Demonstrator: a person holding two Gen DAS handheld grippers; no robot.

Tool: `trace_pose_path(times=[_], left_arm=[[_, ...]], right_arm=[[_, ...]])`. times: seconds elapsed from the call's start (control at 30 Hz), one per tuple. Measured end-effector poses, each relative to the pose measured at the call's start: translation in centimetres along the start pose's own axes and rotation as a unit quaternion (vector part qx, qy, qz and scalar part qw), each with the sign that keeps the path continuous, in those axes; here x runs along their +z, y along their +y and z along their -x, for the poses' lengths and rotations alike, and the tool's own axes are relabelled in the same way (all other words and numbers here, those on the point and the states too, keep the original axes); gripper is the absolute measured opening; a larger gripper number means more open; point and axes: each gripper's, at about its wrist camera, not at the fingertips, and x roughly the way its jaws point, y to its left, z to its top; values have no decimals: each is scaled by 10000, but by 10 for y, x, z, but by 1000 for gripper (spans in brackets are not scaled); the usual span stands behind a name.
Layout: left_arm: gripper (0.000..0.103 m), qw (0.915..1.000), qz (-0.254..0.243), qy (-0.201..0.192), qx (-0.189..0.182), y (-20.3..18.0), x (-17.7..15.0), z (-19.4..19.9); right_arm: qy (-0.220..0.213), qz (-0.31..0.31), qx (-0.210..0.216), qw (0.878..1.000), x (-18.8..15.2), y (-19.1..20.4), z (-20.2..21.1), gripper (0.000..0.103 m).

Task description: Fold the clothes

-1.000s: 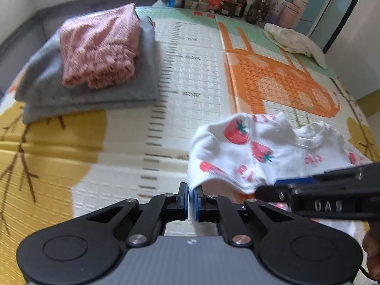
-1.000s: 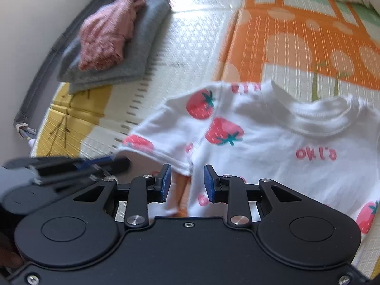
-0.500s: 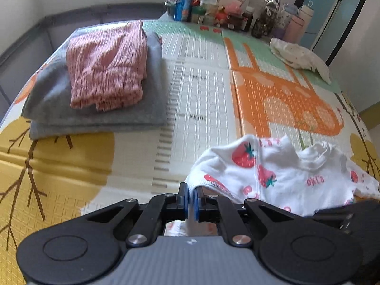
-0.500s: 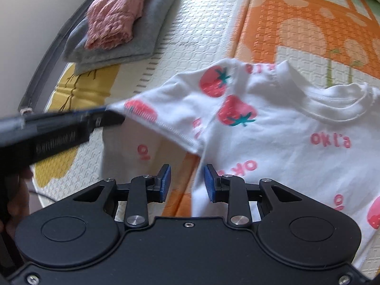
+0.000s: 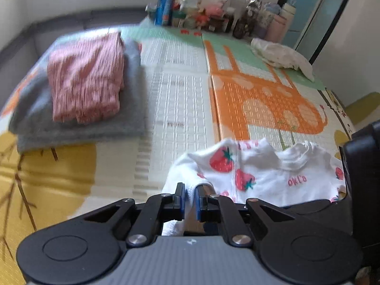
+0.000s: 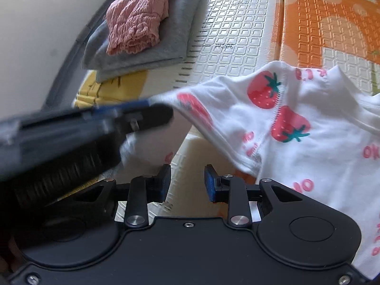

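A white shirt with red strawberries [image 5: 261, 175] lies crumpled on the play mat [image 5: 180, 99]. My left gripper [image 5: 189, 199] pinches the tip of its sleeve and its jaws are opening, with white cloth still filling the narrow gap. In the right wrist view that sleeve [image 6: 190, 104] is stretched up off the mat to the left gripper [image 6: 152, 114]. My right gripper [image 6: 187, 180] is open below the lifted sleeve, with only bare mat between its fingers. The shirt body [image 6: 308, 123] lies just to its right.
A folded pink garment [image 5: 85, 78] rests on a folded grey one [image 5: 133, 109] at the mat's left. A crumpled white garment [image 5: 282, 54] lies at the far right. Bottles and packets [image 5: 213, 11] line the back edge. The right gripper's body [image 5: 361, 166] fills the right edge.
The sleeve has been pulled up and left off the mat by the left gripper. My right gripper has slid left, under the sleeve. The left pads now show a slightly wider gap.
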Motion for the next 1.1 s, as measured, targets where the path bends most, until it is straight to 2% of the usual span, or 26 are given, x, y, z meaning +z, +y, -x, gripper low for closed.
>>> trace_pose_path(times=[0.07, 0.3, 0.53, 0.67, 0.9, 1.1], left_arm=[[10, 9997, 172, 118, -138, 7, -4, -3], [11, 9982, 469, 243, -276, 20, -10, -5], [13, 9980, 483, 276, -310, 20, -12, -4], [17, 9980, 472, 354, -205, 24, -17, -7], [18, 9958, 668, 614, -129, 41, -33, -18], [23, 9940, 829, 700, -120, 49, -42, -24]], right_arm=[[13, 44, 32, 10000, -1, 1, -4, 29], [-107, 119, 285, 9995, -3, 6, -16, 31], [-120, -156, 994, 9949, -6, 11, -29, 32], [-37, -57, 996, 9950, -9, 16, -30, 33], [100, 298, 620, 9976, -15, 16, -8, 36], [89, 351, 329, 9988, -18, 6, 13, 36]])
